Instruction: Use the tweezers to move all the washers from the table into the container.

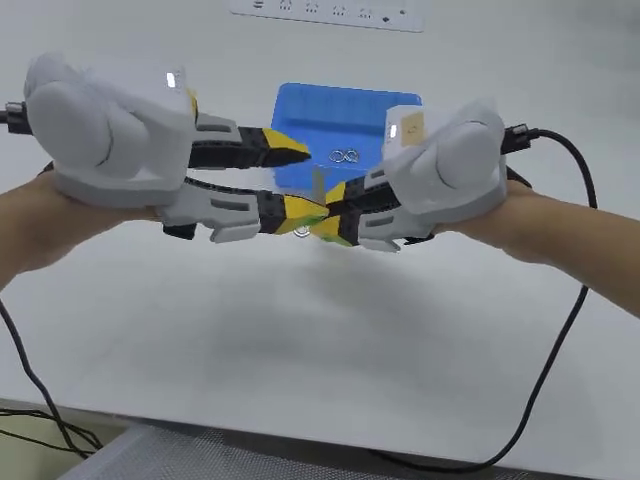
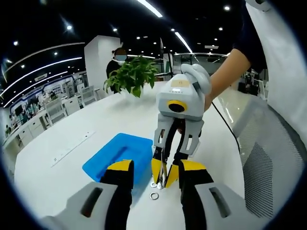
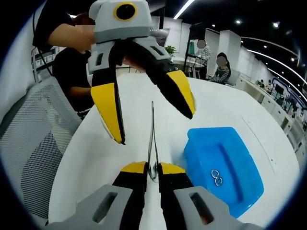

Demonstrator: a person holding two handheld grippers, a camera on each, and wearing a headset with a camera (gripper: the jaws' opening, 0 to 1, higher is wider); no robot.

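Right gripper [image 3: 153, 168] clamps tweezers [image 3: 152, 129]; left gripper [image 1: 315, 180] gapes wide, empty; washer [image 2: 154, 195] lies lower centre of left gripper view, between its jaws, near blue container [image 2: 115, 155].

The left gripper [image 1: 298, 178] is held spread wide; the right gripper [image 1: 328, 215] (directly opposite it) is clamped on the tweezers [image 3: 152, 139].

Pretty plain setup: a glossy white table [image 1: 300, 340] is seen under everything. A blue container [image 1: 330, 110] is set flat on it toward the far side. A small metal washer [image 2: 154, 195] is left lying on the bare top just beside the container's near edge; a second one may be right next to it, hard to tell. A white power strip [image 1: 330, 12] is laid further back.
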